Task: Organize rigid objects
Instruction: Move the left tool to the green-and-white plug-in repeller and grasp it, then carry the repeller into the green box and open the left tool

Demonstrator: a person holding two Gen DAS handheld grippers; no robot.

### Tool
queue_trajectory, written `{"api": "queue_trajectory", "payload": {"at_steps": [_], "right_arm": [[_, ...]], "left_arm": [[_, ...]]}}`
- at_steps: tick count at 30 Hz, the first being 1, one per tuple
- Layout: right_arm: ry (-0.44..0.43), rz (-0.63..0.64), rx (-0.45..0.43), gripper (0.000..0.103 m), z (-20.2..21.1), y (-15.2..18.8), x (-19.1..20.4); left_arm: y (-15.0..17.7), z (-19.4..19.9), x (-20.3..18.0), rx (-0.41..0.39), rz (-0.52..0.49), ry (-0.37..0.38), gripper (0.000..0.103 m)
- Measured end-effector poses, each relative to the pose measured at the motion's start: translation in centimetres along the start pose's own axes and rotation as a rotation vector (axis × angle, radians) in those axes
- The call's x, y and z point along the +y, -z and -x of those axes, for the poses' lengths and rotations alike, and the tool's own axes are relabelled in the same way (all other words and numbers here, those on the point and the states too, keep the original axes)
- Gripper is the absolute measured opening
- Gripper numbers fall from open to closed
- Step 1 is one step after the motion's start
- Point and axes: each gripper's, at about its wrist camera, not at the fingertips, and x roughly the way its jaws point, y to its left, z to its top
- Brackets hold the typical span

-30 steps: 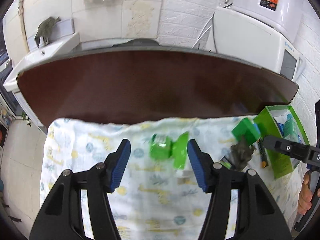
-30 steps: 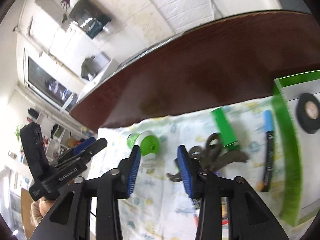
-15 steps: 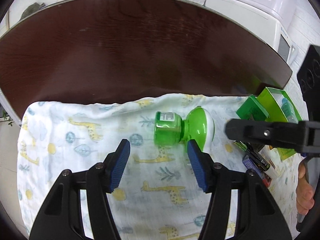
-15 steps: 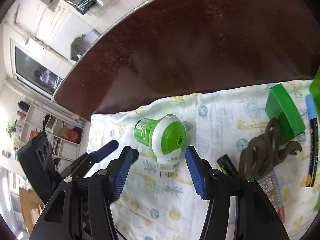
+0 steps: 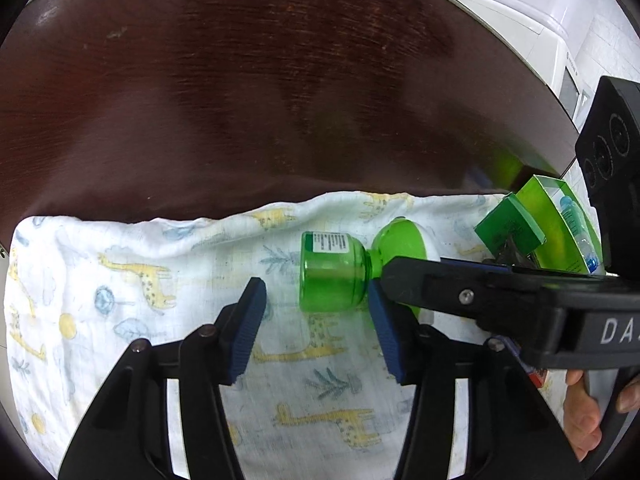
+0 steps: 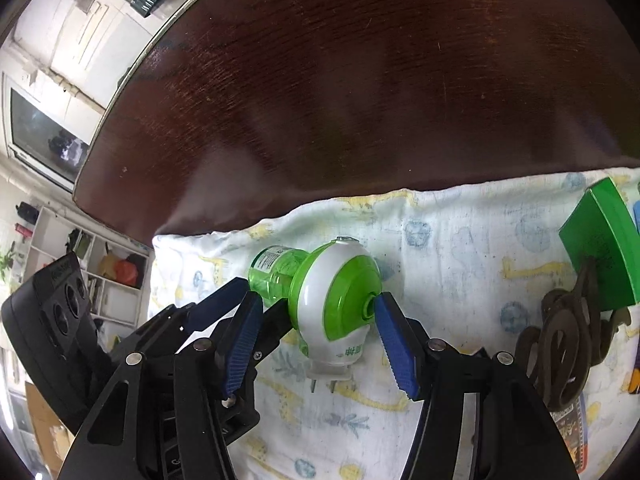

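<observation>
A green and white plug-in repellent device (image 6: 332, 296) with a clear green bottle (image 5: 330, 276) lies on its side on a giraffe-print cloth (image 5: 160, 280). My left gripper (image 5: 316, 300) is open, its jaws on either side of the bottle end. My right gripper (image 6: 316, 312) is open, its jaws around the white and green head, the right pad (image 6: 394, 340) close to it. The right gripper's finger (image 5: 460, 284) crosses the left wrist view.
A dark wooden table (image 6: 360, 100) lies beyond the cloth. On the right are a green box (image 6: 600, 244), brown scissors-like handles (image 6: 560, 344) and an open green carton (image 5: 560, 220) with a bottle inside. A white appliance (image 5: 540, 0) stands behind.
Both grippers have moved forward and down toward the green device, which now sits between both pairs of jaws. The right gripper has opened wider than a second ago.
</observation>
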Motion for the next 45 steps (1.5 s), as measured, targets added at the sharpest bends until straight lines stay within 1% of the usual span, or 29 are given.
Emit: {"api": "queue_trajectory", "payload": {"at_steps": [1, 3, 4, 9, 17, 22, 27, 31, 36, 45], "right_arm": [[0.005, 0.01, -0.002, 0.058, 0.0, 0.0, 0.0], [0.032, 0.039, -0.008, 0.052, -0.1, -0.1, 0.2], [0.036, 0.045, -0.01, 0.052, -0.1, -0.2, 0.1], [0.033, 0.048, -0.007, 0.052, 0.0, -0.2, -0.1], [-0.014, 0.06, -0.018, 0.052, 0.9, 0.0, 0.2], [-0.042, 0.073, -0.044, 0.052, 2.6, 0.3, 0.3], [-0.065, 0.073, -0.083, 0.052, 5.1, 0.2, -0.2], [-0.079, 0.063, -0.118, 0.052, 7.2, 0.3, -1.0], [-0.086, 0.044, -0.165, 0.052, 10.4, 0.7, -3.0], [-0.075, -0.029, -0.26, 0.052, 16.8, 2.0, -8.9]], "left_arm": [[-0.1, -0.2, 0.0, 0.002, 0.0, 0.005, 0.044], [-0.1, -0.4, 0.0, 0.001, 0.0, 0.02, 0.034], [-0.1, -0.1, -0.1, 0.001, 0.002, 0.026, 0.033], [-0.3, -0.2, -1.3, 0.005, -0.021, -0.008, 0.033], [-0.5, 1.1, -2.3, -0.011, -0.03, -0.035, 0.033], [-0.6, 2.5, -3.3, -0.034, -0.049, -0.059, 0.033], [-1.4, 3.9, -5.1, -0.062, -0.085, -0.073, 0.033], [-2.0, 4.5, -7.5, -0.079, -0.121, -0.08, 0.033], [-2.6, 4.8, -11.1, -0.095, -0.176, -0.075, 0.033], [-3.2, 4.2, -18.9, -0.101, -0.292, -0.03, 0.033]]}}
